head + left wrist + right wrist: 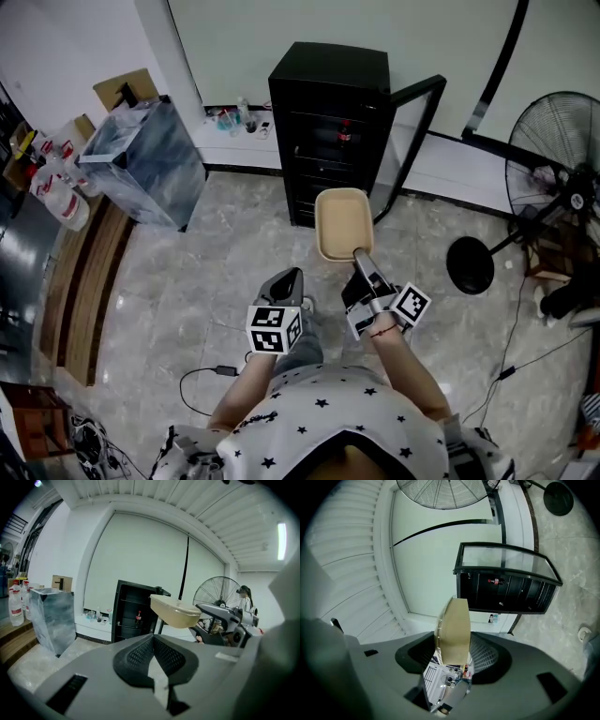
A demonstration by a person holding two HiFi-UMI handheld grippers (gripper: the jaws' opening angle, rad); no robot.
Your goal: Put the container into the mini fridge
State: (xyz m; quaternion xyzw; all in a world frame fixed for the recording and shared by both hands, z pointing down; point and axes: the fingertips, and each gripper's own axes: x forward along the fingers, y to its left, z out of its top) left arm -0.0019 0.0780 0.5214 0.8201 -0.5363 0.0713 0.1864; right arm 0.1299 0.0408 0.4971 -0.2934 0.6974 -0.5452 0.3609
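The right gripper [360, 258] clamps a beige container [342, 220] by its near edge before the open black mini fridge [328, 89]; the left gripper [285, 281] hangs beside it, jaws together, empty.

**Item 1, container** [343, 223]: I log a shallow beige tub, a rounded rectangle with a paler rim. It is carried roughly level, its near short end clamped between the right gripper's [361, 255] jaws, just in front of the mini fridge [328, 75].

**Item 2, mini fridge:** black, upright, glass door [412, 141] swung wide open. One red-labelled bottle [345, 134] stands inside.
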